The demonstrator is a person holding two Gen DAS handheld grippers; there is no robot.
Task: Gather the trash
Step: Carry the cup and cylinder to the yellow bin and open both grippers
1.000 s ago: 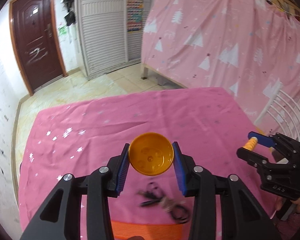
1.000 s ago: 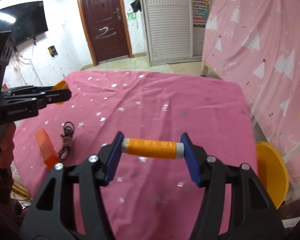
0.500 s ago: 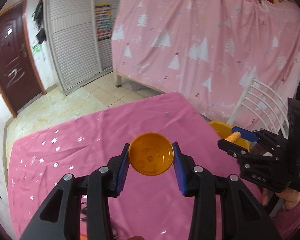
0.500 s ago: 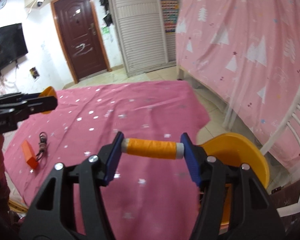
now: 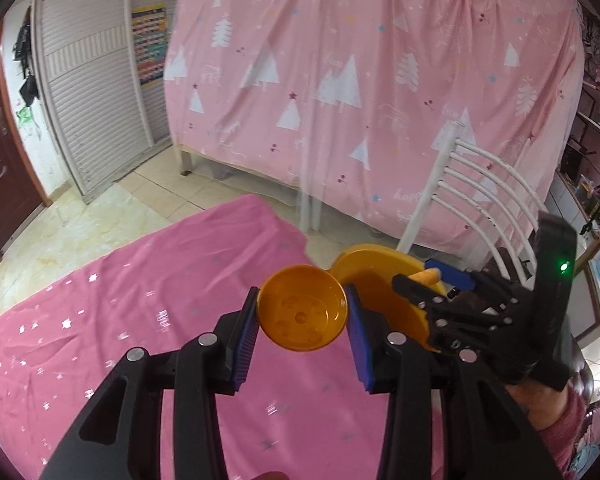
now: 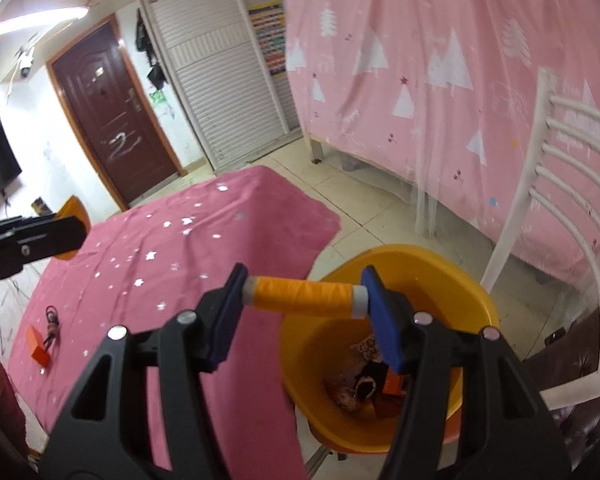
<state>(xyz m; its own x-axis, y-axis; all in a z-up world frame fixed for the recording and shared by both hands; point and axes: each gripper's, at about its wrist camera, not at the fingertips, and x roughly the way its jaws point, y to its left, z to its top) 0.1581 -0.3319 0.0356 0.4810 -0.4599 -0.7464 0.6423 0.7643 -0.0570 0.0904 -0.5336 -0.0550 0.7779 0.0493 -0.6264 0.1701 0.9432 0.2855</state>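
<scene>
Beside table, yellow bin [image 6: 476,300] holding scraps [image 6: 360,392]

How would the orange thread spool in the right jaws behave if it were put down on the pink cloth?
The orange thread spool is a smooth cylinder held by its two ends, so lying on its side it would probably roll. It looks small and likely light. Its wound thread probably gives some grip, while the pale end caps seem stiff.

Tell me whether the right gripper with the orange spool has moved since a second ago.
Yes. The right gripper, shut on the orange spool, has moved off the pink tablecloth toward the yellow bin and now hangs at the bin's rim.
</scene>
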